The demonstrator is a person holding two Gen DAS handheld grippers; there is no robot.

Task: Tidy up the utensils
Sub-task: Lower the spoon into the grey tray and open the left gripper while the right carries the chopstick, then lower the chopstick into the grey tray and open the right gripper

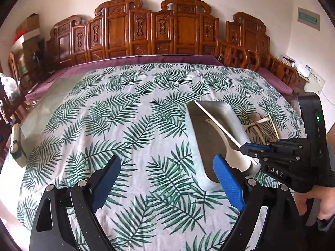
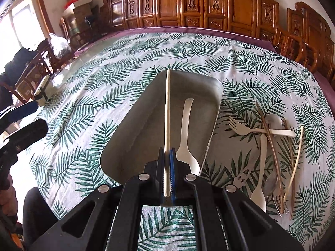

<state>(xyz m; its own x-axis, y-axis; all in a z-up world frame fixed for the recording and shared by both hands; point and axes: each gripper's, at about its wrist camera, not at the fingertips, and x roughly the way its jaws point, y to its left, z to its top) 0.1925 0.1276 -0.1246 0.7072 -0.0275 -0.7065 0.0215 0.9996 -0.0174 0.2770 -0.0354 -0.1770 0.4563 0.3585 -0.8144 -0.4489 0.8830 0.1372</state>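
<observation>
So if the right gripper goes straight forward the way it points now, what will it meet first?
Probably the grey metal tray. The right gripper, shut on a pale chopstick, points along the tray above a white plastic spoon. Its height above the tray is unclear, so it may pass over.

Tray (image 2: 134, 129) left side bare cloth, passable; utensil pile (image 2: 272, 150) crowds right; spoon (image 2: 186, 129) inside tray.

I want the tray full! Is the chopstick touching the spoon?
Cannot tell. The right wrist view shows the chopstick beside the spoon; the left wrist view shows them crossing.
</observation>
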